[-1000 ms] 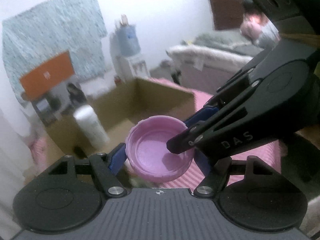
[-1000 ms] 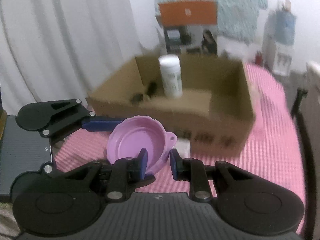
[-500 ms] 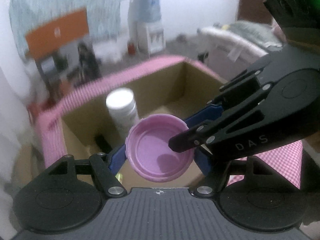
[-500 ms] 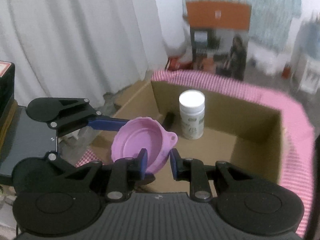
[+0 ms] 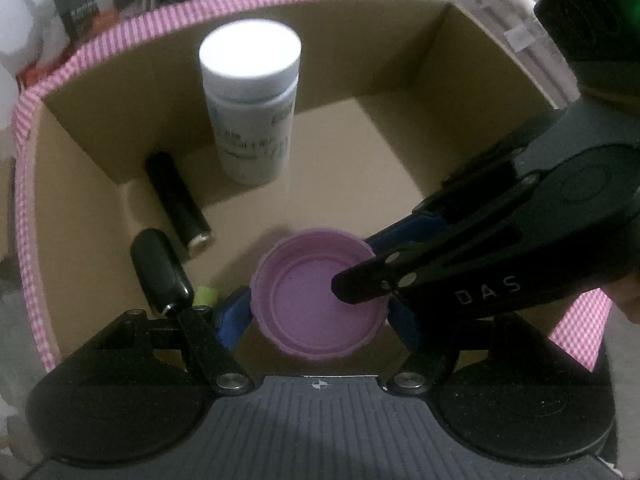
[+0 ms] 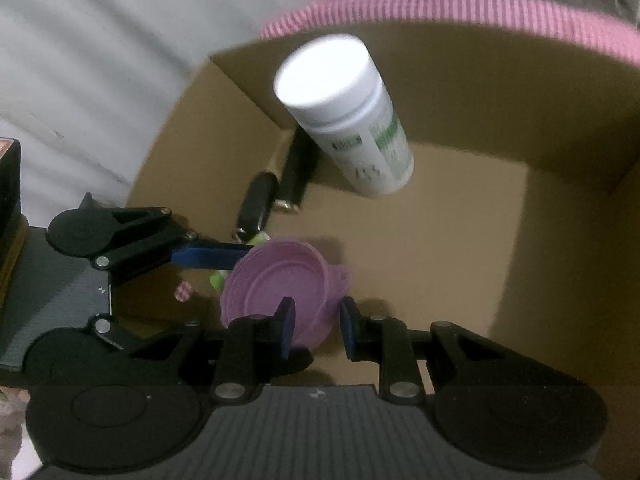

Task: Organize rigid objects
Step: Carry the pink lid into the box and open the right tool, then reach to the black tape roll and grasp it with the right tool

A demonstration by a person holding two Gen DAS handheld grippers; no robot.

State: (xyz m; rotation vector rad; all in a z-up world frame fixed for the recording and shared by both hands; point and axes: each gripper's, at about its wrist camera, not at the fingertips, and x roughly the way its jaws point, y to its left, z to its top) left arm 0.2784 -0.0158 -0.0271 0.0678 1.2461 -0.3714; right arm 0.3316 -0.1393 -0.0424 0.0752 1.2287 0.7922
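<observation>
Left wrist view: the left gripper has its 2 blue fingers set wide, one on each side of the lid, and appears to clamp it across its width. The right gripper comes in from the right — its near finger lies over the lid's inside face, the other passes behind the rim. In the right wrist view the right gripper stands partly open, with the lid's wall between its fingers; the right one seems apart from the rim, so whether it grips cannot be told.

The lid hangs low inside the box, open side up, over bare floor near the front. Behind it the bottle stands upright at the back wall; 2 dark cylinders and a small green bit lie at the left.

To do the placing well, the person would likely bring the lid down level onto the bare floor, well clear of the bottle so it is not tipped. The grippers should part only once the lid rests — the right lifting off first, as it crosses the lid's face.
</observation>
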